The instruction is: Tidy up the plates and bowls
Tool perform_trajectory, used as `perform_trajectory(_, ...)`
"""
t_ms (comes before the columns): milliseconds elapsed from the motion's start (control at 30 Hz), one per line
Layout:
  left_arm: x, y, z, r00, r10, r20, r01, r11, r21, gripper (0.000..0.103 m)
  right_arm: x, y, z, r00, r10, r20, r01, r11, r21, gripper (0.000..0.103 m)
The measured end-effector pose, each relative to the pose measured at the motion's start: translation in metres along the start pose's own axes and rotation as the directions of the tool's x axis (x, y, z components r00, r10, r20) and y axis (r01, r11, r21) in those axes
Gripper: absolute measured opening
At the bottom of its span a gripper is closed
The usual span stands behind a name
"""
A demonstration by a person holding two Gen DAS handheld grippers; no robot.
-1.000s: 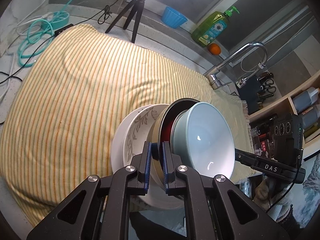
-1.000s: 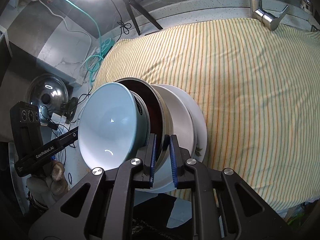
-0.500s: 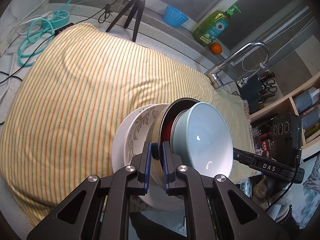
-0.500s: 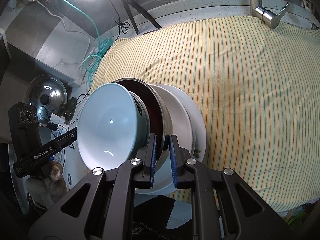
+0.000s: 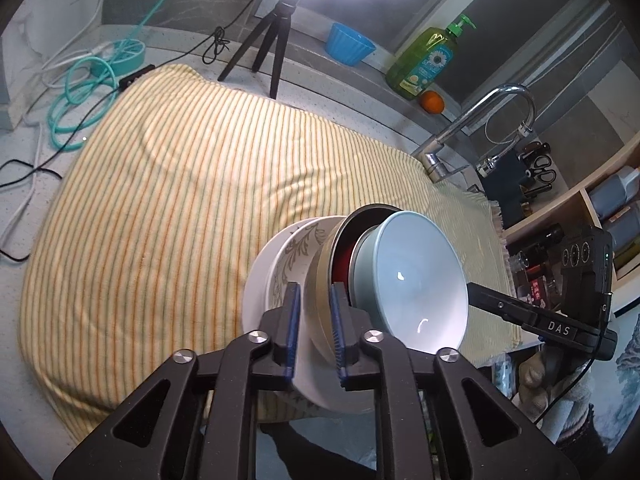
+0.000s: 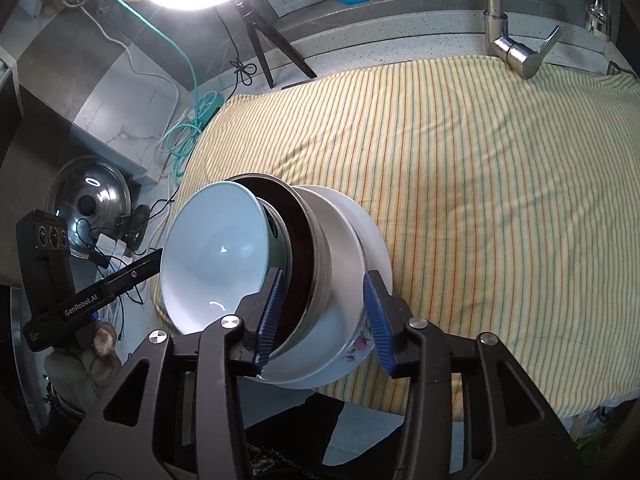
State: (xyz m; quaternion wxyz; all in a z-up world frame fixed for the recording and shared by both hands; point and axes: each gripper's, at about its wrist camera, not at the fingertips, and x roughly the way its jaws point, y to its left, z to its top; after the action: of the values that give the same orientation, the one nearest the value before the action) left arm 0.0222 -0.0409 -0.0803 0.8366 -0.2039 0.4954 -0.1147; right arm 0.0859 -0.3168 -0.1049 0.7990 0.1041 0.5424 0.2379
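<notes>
Nested stack (image 5: 360,280): glossy pale-blue bowl (image 5: 416,276), steel bowl, white ceramic plates, on ribbed striped cloth (image 5: 180,200). Left gripper (image 5: 314,320) and right gripper (image 6: 324,312) were both opening, their jaws straddling the rims.

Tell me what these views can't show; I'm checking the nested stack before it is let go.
- Plate underside, both views: stack covers it; support unclear.
- Dark bowl interior, both views: pale blue bowl blocks it.
- Stack's near edge: opening left gripper and right gripper straddle it.
</notes>
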Motion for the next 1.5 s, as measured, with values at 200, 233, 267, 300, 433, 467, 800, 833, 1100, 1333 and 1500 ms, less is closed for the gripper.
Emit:
perform_trajectory(200, -0.015, -0.007, -0.003, 0.998, 0.050, 0.033, -0.052, 0.996, 0.069, 0.041, -0.012, 0.003, -0.005, 0.999, -0.023, 0.024, 0.024, 0.999, -0.033, 0.053)
perform_trajectory(233, -0.019, -0.009, -0.004, 0.997, 0.060, 0.042, -0.063, 0.995, 0.080, 0.047, -0.015, 0.004, -0.007, 0.999, -0.026, 0.032, 0.027, 0.999, -0.038, 0.054)
perform_trajectory(267, -0.022, -0.011, -0.005, 0.996, 0.068, 0.052, -0.072, 0.993, 0.090, 0.049, -0.018, 0.004, -0.007, 0.999, -0.024, 0.038, 0.026, 0.999, -0.043, 0.055)
perform_trajectory(300, -0.025, -0.013, -0.006, 0.996, 0.074, 0.059, -0.079, 0.992, 0.099, 0.049, -0.021, 0.006, -0.009, 0.999, -0.022, 0.044, 0.024, 0.999, -0.049, 0.055)
perform_trajectory(433, -0.036, -0.023, -0.011, 0.991, 0.099, 0.087, -0.111, 0.985, 0.134, 0.053, -0.033, 0.011, -0.015, 0.996, -0.045, 0.073, 0.050, 0.996, -0.075, 0.058)
perform_trajectory(467, -0.038, -0.025, -0.012, 0.990, 0.102, 0.092, -0.114, 0.984, 0.139, 0.055, -0.036, 0.012, -0.017, 0.996, -0.046, 0.081, 0.052, 0.996, -0.077, 0.062)
perform_trajectory(800, -0.067, -0.053, -0.021, 0.964, 0.170, 0.206, -0.214, 0.952, 0.218, 0.065, -0.078, 0.027, -0.033, 0.979, -0.054, 0.198, 0.082, 0.988, -0.133, 0.080)
perform_trajectory(833, -0.068, -0.056, -0.022, 0.960, 0.177, 0.215, -0.225, 0.948, 0.223, 0.066, -0.083, 0.028, -0.034, 0.975, -0.054, 0.215, 0.086, 0.987, -0.139, 0.085)
perform_trajectory(1100, -0.076, -0.066, -0.024, 0.950, 0.204, 0.236, -0.258, 0.939, 0.226, 0.071, -0.099, 0.040, -0.042, 0.962, -0.073, 0.264, 0.124, 0.976, -0.180, 0.093)
perform_trajectory(1333, -0.077, -0.070, -0.024, 0.947, 0.204, 0.247, -0.262, 0.937, 0.231, 0.071, -0.100, 0.038, -0.042, 0.959, -0.069, 0.277, 0.119, 0.978, -0.169, 0.093)
perform_trajectory(1500, -0.076, -0.073, -0.024, 0.949, 0.202, 0.244, -0.260, 0.935, 0.240, 0.071, -0.101, 0.036, -0.041, 0.956, -0.073, 0.284, 0.122, 0.979, -0.161, 0.093)
